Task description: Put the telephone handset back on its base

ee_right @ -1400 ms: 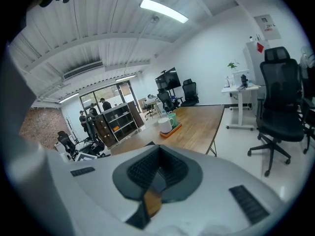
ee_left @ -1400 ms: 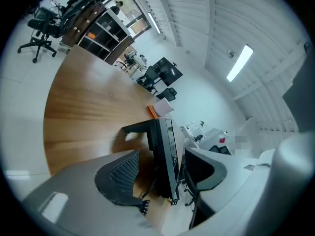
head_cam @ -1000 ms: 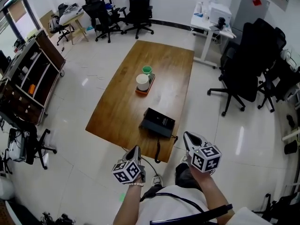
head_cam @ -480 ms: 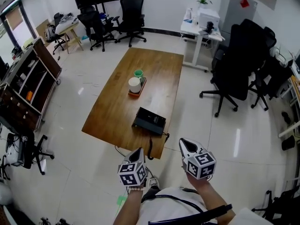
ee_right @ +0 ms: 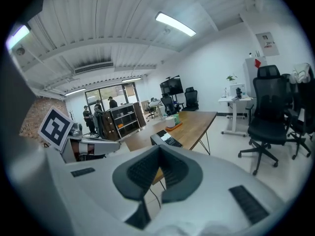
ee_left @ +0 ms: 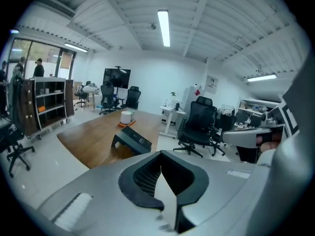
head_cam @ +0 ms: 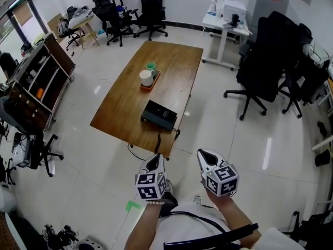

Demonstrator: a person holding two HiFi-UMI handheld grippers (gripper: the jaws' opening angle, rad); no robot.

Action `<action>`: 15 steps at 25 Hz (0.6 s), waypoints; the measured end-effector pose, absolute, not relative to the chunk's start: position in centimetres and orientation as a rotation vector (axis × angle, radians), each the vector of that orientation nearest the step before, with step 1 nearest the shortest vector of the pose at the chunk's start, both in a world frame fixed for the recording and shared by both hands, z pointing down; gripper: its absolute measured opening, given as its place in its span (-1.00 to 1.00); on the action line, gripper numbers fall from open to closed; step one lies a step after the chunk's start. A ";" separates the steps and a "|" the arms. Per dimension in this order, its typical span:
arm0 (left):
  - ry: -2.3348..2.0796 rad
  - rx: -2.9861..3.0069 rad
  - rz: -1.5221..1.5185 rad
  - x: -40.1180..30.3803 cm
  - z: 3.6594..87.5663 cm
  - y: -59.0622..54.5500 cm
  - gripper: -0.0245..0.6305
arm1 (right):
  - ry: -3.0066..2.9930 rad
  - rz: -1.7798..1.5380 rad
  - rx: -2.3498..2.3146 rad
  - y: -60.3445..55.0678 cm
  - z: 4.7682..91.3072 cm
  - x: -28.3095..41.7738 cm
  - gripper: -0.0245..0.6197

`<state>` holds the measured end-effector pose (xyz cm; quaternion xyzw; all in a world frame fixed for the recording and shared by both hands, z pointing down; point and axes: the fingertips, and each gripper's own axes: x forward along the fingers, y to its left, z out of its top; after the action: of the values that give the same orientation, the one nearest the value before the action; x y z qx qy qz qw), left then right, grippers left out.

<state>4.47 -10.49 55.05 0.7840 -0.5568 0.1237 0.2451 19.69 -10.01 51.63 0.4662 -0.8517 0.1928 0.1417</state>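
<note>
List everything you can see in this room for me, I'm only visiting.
Table: one, brown wood, middle of the floor.
Telephone: one, black, near end of the table.
Cord: one, dark, hanging over the table's near edge.
Tray: one, orange, far half of the table.
Cups: two, a white cup and a green cup, on the tray.
Office chairs: several, black, back wall and right side.
Desk: one, white, back right.
Shelf unit: one, dark, left side.
Tongs: two, grey with black-and-white marker cubes, left tongs and right tongs, both shut, empty, short of the table.
</note>
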 end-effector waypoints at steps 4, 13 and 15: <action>-1.546 2.101 0.320 4.8 55.1 -8.9 -0.93 | -2.479 0.562 1.301 -8.5 51.9 19.9 -0.91; -1.577 2.038 0.276 5.5 55.4 -6.0 -0.93 | -2.516 0.529 1.268 -7.0 51.3 21.1 -0.91; -1.584 2.034 0.269 5.7 55.3 -5.8 -0.93 | -2.522 0.521 1.259 -7.0 51.2 21.3 -0.91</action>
<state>5.72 -5.83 55.34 0.7553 -0.5882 0.0997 0.2711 21.26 -6.96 51.24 0.4349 -0.8716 0.1801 0.1369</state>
